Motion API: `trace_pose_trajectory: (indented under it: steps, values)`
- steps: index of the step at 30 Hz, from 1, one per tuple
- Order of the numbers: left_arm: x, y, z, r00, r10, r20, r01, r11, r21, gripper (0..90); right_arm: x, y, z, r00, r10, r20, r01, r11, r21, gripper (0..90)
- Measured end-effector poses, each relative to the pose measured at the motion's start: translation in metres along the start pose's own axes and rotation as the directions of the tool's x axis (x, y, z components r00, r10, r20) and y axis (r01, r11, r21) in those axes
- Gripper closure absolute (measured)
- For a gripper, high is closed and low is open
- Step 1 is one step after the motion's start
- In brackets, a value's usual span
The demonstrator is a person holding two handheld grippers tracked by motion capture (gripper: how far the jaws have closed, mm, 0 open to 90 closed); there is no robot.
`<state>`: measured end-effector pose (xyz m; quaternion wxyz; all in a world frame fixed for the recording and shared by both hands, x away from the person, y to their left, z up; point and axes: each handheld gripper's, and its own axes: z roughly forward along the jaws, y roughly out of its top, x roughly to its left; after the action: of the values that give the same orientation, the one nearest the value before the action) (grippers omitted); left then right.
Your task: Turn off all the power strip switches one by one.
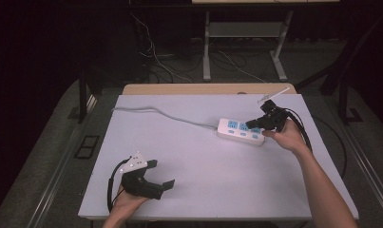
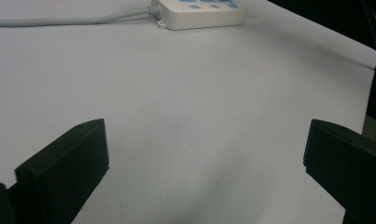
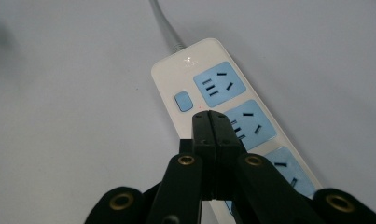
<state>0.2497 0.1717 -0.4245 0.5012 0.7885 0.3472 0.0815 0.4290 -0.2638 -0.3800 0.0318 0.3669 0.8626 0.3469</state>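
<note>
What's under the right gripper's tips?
The power strip: the right gripper, jaws pressed together, sits over its middle blue socket, beside the blue switch. The jaws cover part of that socket; whether they touch it can't be told.

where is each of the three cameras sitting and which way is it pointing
High view: fixed above the near edge, looking forward and down on the white table; both forearms, the open left gripper and the shut right gripper show.
Left gripper view: rides the left gripper, low over the table, facing the far power strip; its two spread jaws show.
Right gripper view: rides the right gripper, looking down at the power strip's blue sockets; its closed jaws show.
Shared: all three show the power strip and its grey cord.
</note>
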Motion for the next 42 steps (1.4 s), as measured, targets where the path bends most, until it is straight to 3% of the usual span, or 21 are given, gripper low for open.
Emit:
trace_pose_trajectory:
  steps: [21, 42]
  values:
    - [0.001, 0.0, -0.001, 1.0, -0.003, -0.003, 0.003, 1.0, -0.004, 0.0, -0.002, 0.0, 0.025, 0.9999, -0.012, -0.01, 0.012, 0.999, 0.037, 90.0]
    - [0.001, 0.0, -0.001, 1.0, -0.002, -0.005, 0.002, 1.0, -0.003, 0.0, -0.006, -0.003, 0.037, 0.9999, -0.005, -0.016, 0.006, 0.997, 0.072, 90.0]
